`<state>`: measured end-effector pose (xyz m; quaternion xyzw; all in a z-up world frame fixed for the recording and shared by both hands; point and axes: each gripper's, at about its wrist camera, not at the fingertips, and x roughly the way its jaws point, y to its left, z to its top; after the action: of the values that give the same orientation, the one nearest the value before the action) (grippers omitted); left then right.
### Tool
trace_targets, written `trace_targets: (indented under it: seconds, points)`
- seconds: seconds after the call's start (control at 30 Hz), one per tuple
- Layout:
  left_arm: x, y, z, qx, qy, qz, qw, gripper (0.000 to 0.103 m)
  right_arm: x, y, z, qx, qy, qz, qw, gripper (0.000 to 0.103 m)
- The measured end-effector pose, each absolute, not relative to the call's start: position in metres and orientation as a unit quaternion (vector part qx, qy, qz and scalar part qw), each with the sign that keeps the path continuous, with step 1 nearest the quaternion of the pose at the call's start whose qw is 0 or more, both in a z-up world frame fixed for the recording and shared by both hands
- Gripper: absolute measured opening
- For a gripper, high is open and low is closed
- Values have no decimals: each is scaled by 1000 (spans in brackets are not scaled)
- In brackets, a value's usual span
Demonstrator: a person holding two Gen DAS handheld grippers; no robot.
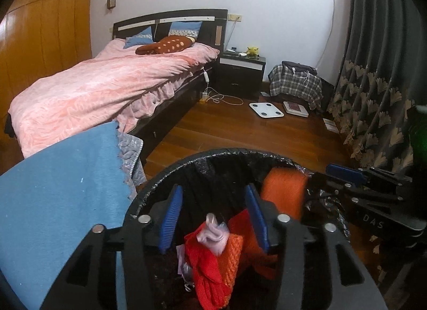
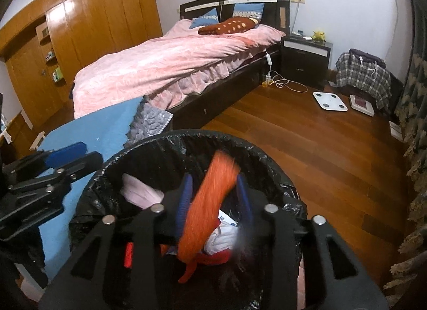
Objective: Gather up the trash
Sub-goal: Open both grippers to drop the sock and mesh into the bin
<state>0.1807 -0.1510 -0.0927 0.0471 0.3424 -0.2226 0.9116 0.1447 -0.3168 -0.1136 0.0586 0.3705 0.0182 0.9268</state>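
Observation:
A round bin with a black liner sits right under both grippers. It holds red and orange mesh trash and pale pink plastic. My left gripper is open and empty above the bin's mouth. My right gripper hangs over the bin with an orange mesh piece between its blue pads; the piece is blurred, so the grip is unclear. The same piece shows in the left wrist view beside the right gripper's body.
A blue cloth covers a surface left of the bin. A bed with a pink cover stands behind. On the wooden floor lie a white scale, cables and a plaid bag. Dark curtains hang right.

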Motion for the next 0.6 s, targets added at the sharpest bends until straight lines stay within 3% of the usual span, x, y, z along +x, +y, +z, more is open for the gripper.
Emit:
trace_targets:
  seconds: [0.1,0.23,0.4,0.6]
  points:
    - [179,-145,-91,46,341,-216,914,62,142,-318,-115,62,370,13,927,55]
    - [177,-135,-85,44,339,-202,918,83,134,-318,-113,67,367,8,928,87]
    - [167,-115,-75,35,339,-186,922,95,124,-316,-106,77,368,13,927,94]
    - [152,-89,-63,32,334,-163,928,97,105,-303,-86,73,352,18,933,97]
